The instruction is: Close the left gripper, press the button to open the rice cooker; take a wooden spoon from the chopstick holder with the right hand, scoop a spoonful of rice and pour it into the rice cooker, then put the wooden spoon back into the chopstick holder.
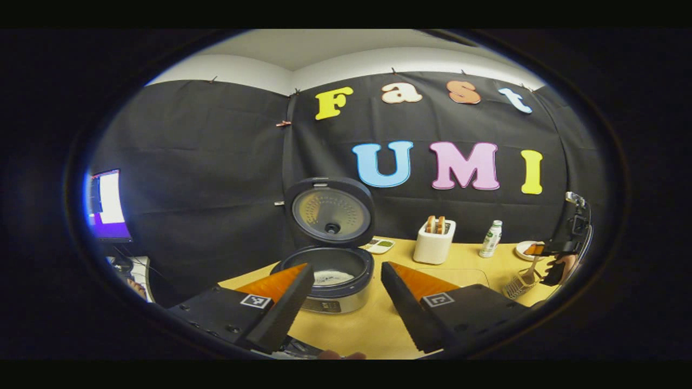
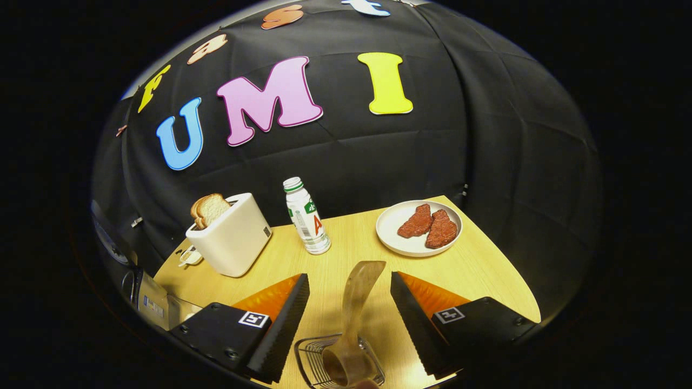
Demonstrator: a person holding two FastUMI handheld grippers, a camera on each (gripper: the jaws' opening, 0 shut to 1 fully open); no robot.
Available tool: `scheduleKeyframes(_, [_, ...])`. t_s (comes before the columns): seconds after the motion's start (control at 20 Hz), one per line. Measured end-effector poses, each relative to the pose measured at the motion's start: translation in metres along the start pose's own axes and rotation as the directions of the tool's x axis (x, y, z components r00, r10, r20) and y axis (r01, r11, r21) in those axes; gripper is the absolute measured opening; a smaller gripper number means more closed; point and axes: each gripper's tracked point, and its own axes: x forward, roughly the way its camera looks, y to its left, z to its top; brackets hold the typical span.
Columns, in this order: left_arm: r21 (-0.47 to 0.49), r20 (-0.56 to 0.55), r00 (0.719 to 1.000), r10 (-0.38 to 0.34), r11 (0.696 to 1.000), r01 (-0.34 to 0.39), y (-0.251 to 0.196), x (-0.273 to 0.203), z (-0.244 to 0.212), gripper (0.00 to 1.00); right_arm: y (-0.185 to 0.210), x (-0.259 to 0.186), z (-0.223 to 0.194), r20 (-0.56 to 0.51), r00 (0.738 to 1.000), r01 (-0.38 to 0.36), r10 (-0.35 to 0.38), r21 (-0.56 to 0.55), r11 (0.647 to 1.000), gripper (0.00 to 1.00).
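Observation:
The rice cooker [image 1: 330,275] stands open on the wooden table, its lid [image 1: 331,215] upright and something white in the inner pot. My left gripper [image 1: 346,281] hovers open in front of it with nothing between its fingers. The wooden spoon [image 2: 358,294] stands in the wire chopstick holder [image 2: 316,359], bowl end down and handle up. My right gripper [image 2: 348,276] is open, a finger on each side of the spoon's handle without touching it. In the left gripper view, the right gripper [image 1: 543,259] hangs just over the holder [image 1: 518,284] at the table's right end.
A white toaster [image 2: 232,237] with bread slices, a small bottle [image 2: 306,219] and a plate [image 2: 390,237] with two red pieces stand along the back of the table. A small white tray [image 1: 378,246] lies beside the cooker. A lit screen [image 1: 108,208] is off to the left.

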Motion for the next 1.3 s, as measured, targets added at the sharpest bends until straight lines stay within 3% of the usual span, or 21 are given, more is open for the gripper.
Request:
scheduleKeyframes(0.15, [0.001,-0.004,1.000,-0.002,1.000,0.002,-0.005,-0.005,0.000,0.86,-0.005,0.009,-0.006,-0.027,1.000,0.002,-0.001,0.027,1.000,0.89])
scheduleKeyframes(0.25, [0.003,-0.008,1.000,-0.003,1.000,0.003,-0.007,-0.008,-0.003,0.86,-0.008,0.012,-0.009,-0.042,0.999,0.013,-0.012,0.028,1.000,0.74])
scheduleKeyframes(0.4, [0.002,-0.018,1.000,-0.003,1.000,0.003,-0.009,-0.013,-0.007,0.86,-0.009,0.009,-0.010,-0.055,0.998,0.016,-0.015,0.029,0.999,0.38])
scheduleKeyframes(0.5, [-0.001,-0.026,1.000,-0.003,1.000,0.003,-0.010,-0.015,-0.011,0.86,-0.007,0.009,-0.012,-0.066,0.998,0.010,-0.007,0.048,0.999,0.31])
scheduleKeyframes(0.9, [-0.009,-0.021,1.000,-0.006,1.000,0.006,-0.007,-0.018,-0.012,0.86,0.012,-0.029,-0.002,-0.042,0.998,-0.041,0.044,0.058,0.997,0.22])
scheduleKeyframes(1.15, [-0.016,-0.019,1.000,-0.019,1.000,0.019,-0.003,-0.020,-0.013,0.86,0.012,-0.053,0.003,-0.022,1.000,-0.016,0.018,0.068,0.998,0.17])
scheduleKeyframes(1.3, [-0.023,-0.018,1.000,-0.023,0.999,0.022,0.003,-0.023,-0.014,0.86,0.015,-0.067,0.023,0.049,0.999,-0.023,0.020,0.060,0.998,0.12])
